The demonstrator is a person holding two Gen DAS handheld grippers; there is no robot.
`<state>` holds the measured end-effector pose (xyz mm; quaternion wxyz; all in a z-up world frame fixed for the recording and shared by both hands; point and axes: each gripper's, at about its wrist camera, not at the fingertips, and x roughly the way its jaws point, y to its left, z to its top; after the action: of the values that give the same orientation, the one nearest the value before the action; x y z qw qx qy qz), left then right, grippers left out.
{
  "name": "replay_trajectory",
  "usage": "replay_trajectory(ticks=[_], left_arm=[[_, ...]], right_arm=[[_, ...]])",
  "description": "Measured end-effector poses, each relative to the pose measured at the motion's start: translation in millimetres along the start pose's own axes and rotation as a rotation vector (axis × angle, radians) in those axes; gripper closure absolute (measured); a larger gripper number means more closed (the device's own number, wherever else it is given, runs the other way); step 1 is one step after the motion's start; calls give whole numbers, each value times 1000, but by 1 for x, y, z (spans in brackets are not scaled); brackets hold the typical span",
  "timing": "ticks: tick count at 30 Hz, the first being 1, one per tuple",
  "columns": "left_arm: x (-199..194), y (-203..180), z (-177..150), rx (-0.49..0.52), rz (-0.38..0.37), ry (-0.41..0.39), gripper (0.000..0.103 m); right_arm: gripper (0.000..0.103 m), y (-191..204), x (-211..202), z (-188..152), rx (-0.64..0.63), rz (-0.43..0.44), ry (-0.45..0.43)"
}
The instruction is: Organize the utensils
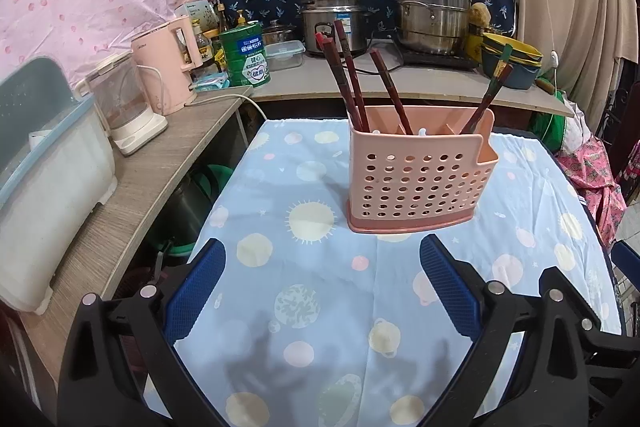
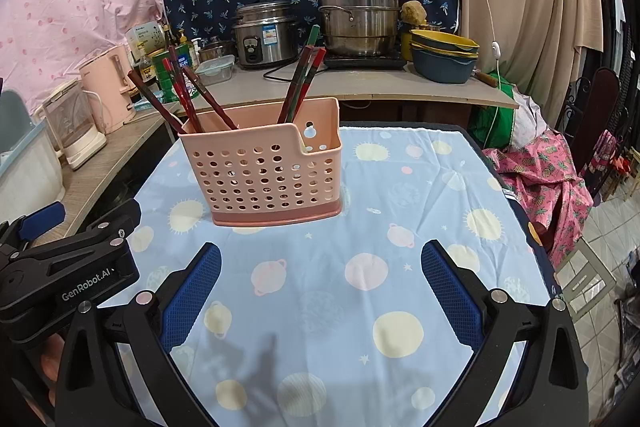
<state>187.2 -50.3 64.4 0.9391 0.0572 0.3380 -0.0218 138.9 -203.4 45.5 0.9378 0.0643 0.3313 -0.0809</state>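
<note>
Both sets of jaws stand wide apart with nothing between them: the left gripper [image 1: 320, 291] and the right gripper [image 2: 320, 291] hover low over the bench's blue planet-print cloth [image 2: 400, 211]. Ahead stands a pink perforated utensil caddy [image 1: 416, 179] upright on the cloth, dark red chopsticks [image 1: 352, 83] leaning in its left and right compartments. Nothing lies between the jaws and the caddy. Behind, a counter [image 2: 360, 83] carries a rice cooker [image 2: 264, 35], a stacked steel steamer [image 2: 358, 7] and bowls [image 2: 444, 55]; a pink kettle [image 1: 166, 67] stands to the left. Compartment floors are hidden.
</note>
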Motion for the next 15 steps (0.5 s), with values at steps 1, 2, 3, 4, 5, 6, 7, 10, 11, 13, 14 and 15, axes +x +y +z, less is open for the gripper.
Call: replay_trajectory(ticks=[1,2,3,4,5,6,7,10,11,13,14,15], left_arm=[[0,0,0,-1,0,1,10],[0,0,0,-1,0,1,10],[0,0,0,0,2,0,10],[0,0,0,0,1,-1,10],[0,1,0,0,0,0,10],[0,0,0,0,2,-1,10],[0,0,0,2,2,-2,10],[-2,1,-1,4,-3,-4,10],[-2,1,-1,5,-4,-4,10],[-2,0,0,8,-3,-7,10],[-3,0,-1,8,-3,-8,10],[-3,0,-1,7,-3,-10,10]], right_arm=[[6,0,0,0,1,0,1],[6,0,1,0,3,0,1],[6,1,2,0,3,0,1],[6,1,2,0,2,-1,2],[6,1,2,0,3,-2,2],[6,2,3,0,3,-2,2],[6,2,3,0,3,-3,2],[6,2,3,-1,1,-8,-1],[6,2,3,-1,0,-10,-2],[6,1,3,-2,-1,-13,-4],[6,1,3,-2,-1,-14,-5],[6,1,2,-2,-1,-14,-6]])
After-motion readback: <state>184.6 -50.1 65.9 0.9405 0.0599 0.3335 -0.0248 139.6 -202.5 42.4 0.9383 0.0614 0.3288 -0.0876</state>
